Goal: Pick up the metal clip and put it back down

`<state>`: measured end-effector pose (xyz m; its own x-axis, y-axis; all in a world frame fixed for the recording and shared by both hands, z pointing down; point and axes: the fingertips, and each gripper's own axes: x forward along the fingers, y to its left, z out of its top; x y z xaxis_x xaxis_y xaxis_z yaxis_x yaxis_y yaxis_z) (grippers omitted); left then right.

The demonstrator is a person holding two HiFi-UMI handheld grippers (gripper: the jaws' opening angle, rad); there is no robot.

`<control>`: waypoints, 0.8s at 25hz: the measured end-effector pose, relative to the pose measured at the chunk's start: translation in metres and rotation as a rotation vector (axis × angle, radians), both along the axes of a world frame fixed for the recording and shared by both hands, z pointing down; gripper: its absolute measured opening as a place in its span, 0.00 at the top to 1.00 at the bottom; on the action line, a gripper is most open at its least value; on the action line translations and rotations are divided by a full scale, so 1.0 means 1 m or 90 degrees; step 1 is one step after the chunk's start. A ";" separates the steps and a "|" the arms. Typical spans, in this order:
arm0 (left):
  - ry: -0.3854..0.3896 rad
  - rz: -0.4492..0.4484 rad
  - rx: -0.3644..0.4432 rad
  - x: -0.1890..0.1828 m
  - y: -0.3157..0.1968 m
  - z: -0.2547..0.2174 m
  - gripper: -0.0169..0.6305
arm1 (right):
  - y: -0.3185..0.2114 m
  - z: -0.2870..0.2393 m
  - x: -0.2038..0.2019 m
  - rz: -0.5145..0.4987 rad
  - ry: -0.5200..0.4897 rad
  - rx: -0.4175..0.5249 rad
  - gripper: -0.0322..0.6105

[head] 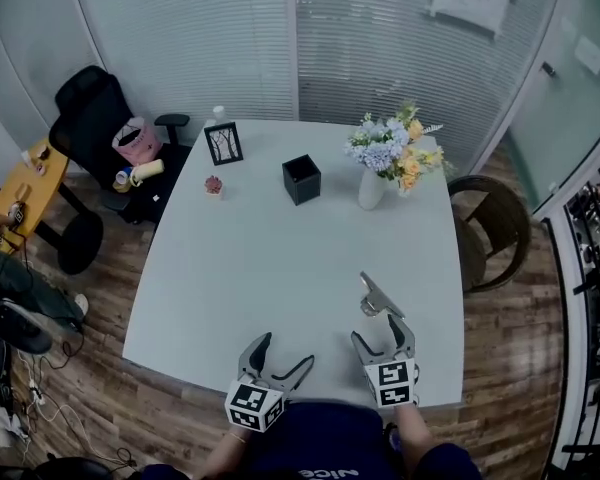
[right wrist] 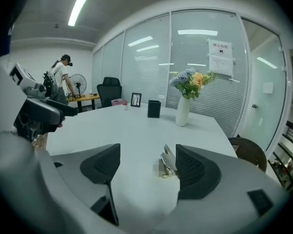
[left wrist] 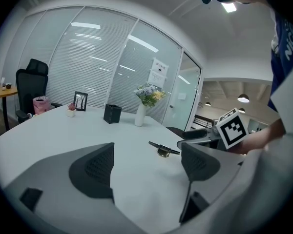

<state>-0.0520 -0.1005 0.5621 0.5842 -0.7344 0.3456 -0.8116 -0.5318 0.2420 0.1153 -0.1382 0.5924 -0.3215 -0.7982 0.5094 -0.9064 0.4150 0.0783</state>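
Note:
The metal clip [head: 374, 298] lies on the white table [head: 280, 258] near its front right. In the right gripper view the clip [right wrist: 167, 163] rests just beyond the right jaw's tip, apart from the pads. My right gripper [head: 382, 342] is open a little behind the clip, with nothing between its jaws. My left gripper [head: 278, 361] is open too, at the front edge, left of the right one. From the left gripper view the clip [left wrist: 163, 149] shows lying flat ahead and to the right, with the right gripper [left wrist: 205, 136] behind it.
A black box [head: 301, 179], a vase of flowers [head: 388, 163], a small picture frame [head: 223, 143] and a tiny potted plant [head: 213, 185] stand at the table's far side. A black office chair [head: 90, 128] is at the left, a brown chair [head: 495, 228] at the right.

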 end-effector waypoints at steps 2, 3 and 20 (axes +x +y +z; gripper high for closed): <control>0.002 -0.001 0.002 -0.001 0.001 0.000 0.31 | 0.007 -0.014 -0.006 -0.011 -0.021 0.018 0.39; 0.003 -0.001 0.004 -0.001 0.001 -0.001 0.31 | 0.010 -0.021 -0.009 -0.017 -0.030 0.028 0.39; -0.003 0.020 0.035 -0.002 -0.001 -0.010 0.31 | 0.037 -0.055 -0.038 -0.031 -0.086 0.082 0.42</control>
